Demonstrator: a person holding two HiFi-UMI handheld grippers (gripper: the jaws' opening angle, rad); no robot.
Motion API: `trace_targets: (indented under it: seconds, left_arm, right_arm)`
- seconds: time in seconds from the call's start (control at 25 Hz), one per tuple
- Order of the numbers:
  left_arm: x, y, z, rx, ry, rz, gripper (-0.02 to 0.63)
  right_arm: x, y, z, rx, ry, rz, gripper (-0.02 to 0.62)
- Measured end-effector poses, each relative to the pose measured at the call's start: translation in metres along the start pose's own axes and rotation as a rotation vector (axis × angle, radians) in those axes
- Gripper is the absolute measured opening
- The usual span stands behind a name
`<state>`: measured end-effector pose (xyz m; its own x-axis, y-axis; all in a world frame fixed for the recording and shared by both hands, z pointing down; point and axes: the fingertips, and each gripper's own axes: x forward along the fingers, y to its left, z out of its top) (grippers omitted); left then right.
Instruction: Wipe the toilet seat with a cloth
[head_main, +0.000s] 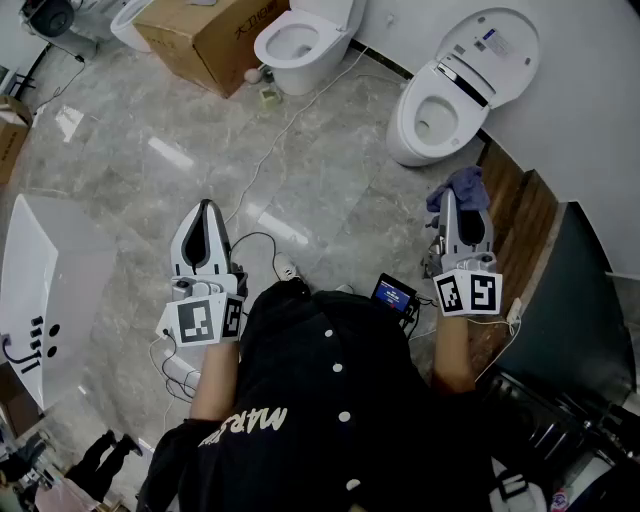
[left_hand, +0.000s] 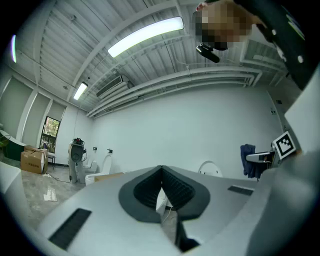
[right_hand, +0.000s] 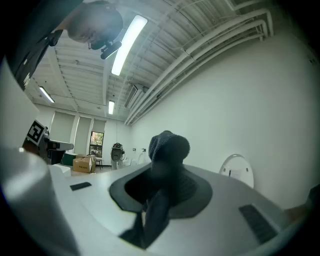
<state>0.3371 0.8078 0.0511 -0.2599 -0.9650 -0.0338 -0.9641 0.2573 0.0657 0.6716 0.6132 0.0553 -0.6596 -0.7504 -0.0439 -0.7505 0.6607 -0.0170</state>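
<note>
Right gripper (head_main: 458, 206): my jaws clamped on the blue cloth (head_main: 456, 186), which bunches past the tips.
Left gripper (head_main: 205, 212): my jaws closed, nothing between.
Toilet seat (head_main: 410, 108): ahead of right gripper, lid (head_main: 492, 48) up, cloth not touching.

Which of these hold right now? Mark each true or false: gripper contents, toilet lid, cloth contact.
1. The right gripper is shut on the cloth. True.
2. The left gripper grips a second cloth. False: its jaws are together with nothing between them.
3. The lid of the nearest toilet is up. True.
4. The cloth is pressed against that toilet. False: it is held in the air, apart from the toilet.
</note>
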Motion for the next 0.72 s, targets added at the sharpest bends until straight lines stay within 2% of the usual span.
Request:
trace_targets:
  seconds: [0.16,0.4,0.72]
  left_arm:
    - [0.003,-0.001,0.001,0.002,-0.001,0.0,0.006]
    - [0.005,0.005,0.002,-0.002,-0.005,0.001,0.006]
    - [0.01,0.029,0.003,-0.01,-0.018,-0.011,0.006]
  right_arm:
    - [0.002,-0.002,0.0,0.002,-0.005,0.004,0.083]
    - [0.005,-0.005,0.004,0.061,-0.027,-0.023,0.086]
    - [0.017,0.01,0.006,0.056,-0.027,-0.051,0.086]
